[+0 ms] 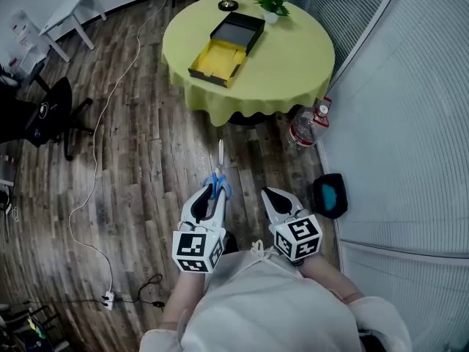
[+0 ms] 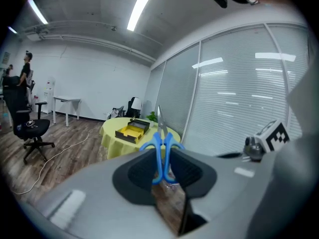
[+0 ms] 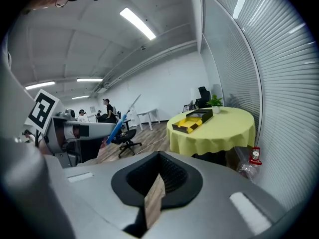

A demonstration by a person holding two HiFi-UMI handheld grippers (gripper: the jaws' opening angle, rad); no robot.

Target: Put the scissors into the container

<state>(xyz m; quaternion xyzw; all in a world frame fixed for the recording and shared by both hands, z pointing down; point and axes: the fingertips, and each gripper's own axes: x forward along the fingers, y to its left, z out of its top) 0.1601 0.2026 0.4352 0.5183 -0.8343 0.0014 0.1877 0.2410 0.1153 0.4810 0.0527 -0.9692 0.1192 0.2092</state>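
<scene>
Scissors point(image 1: 218, 184) with blue handles stick out of my left gripper point(image 1: 212, 194), blades pointing ahead toward the round table point(image 1: 293, 57). In the left gripper view the jaws of that gripper point(image 2: 162, 156) are shut on the handles of the scissors point(image 2: 160, 148), with the blades upright. The container point(image 1: 218, 59), a black box with a yellow inside, lies open on the yellow-green cloth, its black lid point(image 1: 239, 29) behind it. It also shows far ahead as the container point(image 2: 132, 131) and the container point(image 3: 192, 122). My right gripper point(image 1: 270, 194) hangs beside the left one, shut and holding nothing.
A potted plant point(image 1: 272, 6) and a lamp base point(image 1: 228, 4) stand at the table's far edge. A water bottle point(image 1: 304, 127) and a blue-black object point(image 1: 330, 195) lie by the glass wall on the right. An office chair point(image 1: 51, 112) and a cable with a power strip point(image 1: 108, 297) are on the left.
</scene>
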